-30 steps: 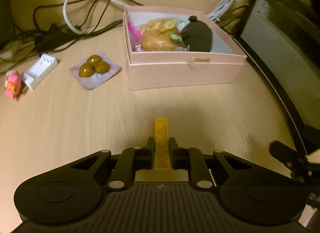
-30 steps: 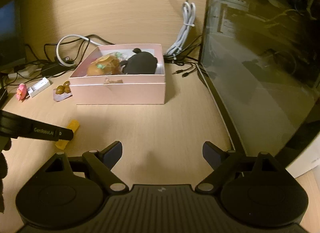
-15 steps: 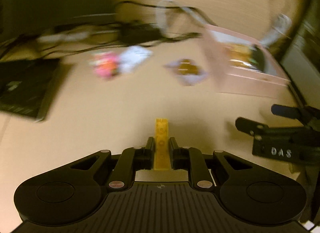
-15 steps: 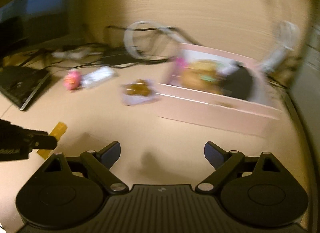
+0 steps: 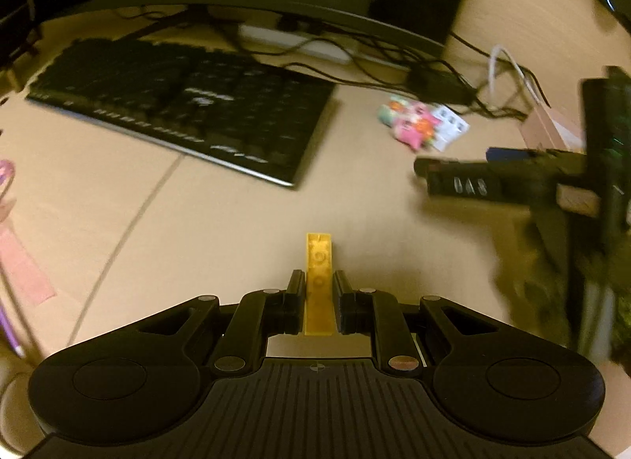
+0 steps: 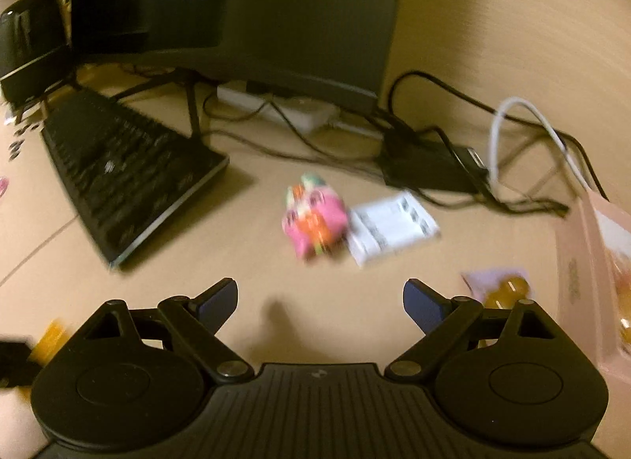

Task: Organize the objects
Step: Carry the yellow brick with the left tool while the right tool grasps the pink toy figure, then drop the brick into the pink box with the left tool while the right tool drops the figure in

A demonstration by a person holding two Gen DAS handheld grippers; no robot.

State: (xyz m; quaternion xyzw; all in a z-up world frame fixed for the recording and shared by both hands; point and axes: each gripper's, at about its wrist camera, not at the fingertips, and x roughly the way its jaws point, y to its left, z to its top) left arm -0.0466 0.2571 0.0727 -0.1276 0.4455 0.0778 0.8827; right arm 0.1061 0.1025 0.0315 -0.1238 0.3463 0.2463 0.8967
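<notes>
My left gripper [image 5: 318, 281] is shut on a narrow yellow brick [image 5: 319, 261] and holds it above the wooden desk. My right gripper [image 6: 320, 297] is open and empty; it also shows in the left wrist view [image 5: 457, 180] at the right. Ahead of it lie a pink toy [image 6: 313, 218] and a white battery case [image 6: 392, 228]. A pink box [image 6: 591, 285] with items inside stands at the far right. A pouch of brown round sweets [image 6: 503, 287] lies beside the box. The yellow brick shows at the left edge of the right wrist view [image 6: 49, 338].
A black keyboard [image 5: 185, 107] lies at the left, below a monitor [image 6: 236, 1]. Black cables, a power adapter [image 6: 426, 167] and a white cable loop [image 6: 528, 135] lie at the back. Black speakers [image 6: 31, 40] stand at the far left. A pink strip [image 5: 23, 269] lies at the left.
Both grippers have swung left, away from the pink box toward the keyboard and monitor. My left gripper still holds the yellow brick. The right gripper stays open.
</notes>
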